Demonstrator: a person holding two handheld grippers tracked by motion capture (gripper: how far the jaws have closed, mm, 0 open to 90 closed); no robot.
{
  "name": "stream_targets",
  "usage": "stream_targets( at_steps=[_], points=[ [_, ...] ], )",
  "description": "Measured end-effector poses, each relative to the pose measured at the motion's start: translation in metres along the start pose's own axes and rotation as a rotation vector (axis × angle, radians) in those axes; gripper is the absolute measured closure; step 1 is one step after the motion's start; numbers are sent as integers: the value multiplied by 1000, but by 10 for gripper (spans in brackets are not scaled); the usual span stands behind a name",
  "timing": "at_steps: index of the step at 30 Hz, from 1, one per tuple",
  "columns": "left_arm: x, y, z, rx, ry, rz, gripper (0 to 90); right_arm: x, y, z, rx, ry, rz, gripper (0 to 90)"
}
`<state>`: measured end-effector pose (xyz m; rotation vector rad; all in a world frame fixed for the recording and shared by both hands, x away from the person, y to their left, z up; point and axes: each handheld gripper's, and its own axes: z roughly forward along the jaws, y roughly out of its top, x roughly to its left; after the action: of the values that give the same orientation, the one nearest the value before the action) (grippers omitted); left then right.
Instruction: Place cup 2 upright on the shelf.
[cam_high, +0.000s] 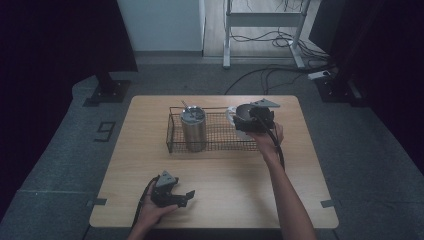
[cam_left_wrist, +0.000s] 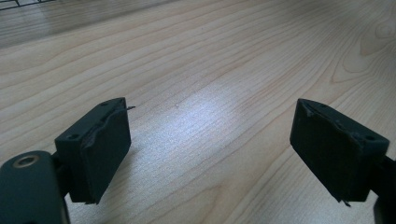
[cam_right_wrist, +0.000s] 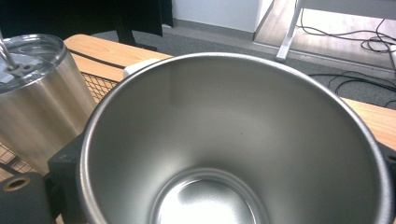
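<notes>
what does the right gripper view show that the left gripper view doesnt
The right gripper view alone: the inside of an empty steel cup held between its jaws, a lidded steel tumbler in the wire basket, floor cables behind. The left gripper view alone: the left gripper open over bare wood, nothing between its jaws. Both: the wooden table.

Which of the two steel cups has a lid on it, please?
The tall tumbler standing in the wire basket has a clear lid with a straw. The other cup, held by the right gripper, is open and empty.
</notes>
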<state>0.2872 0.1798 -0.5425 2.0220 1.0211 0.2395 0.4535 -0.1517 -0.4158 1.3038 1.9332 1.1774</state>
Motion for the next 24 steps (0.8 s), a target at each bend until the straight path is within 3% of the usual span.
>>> stream_targets(
  at_steps=[24],
  points=[
    [2, -2, 1, 5, -1, -6, 127, 0, 2, 35, 56, -7, 7, 67]
  ],
)
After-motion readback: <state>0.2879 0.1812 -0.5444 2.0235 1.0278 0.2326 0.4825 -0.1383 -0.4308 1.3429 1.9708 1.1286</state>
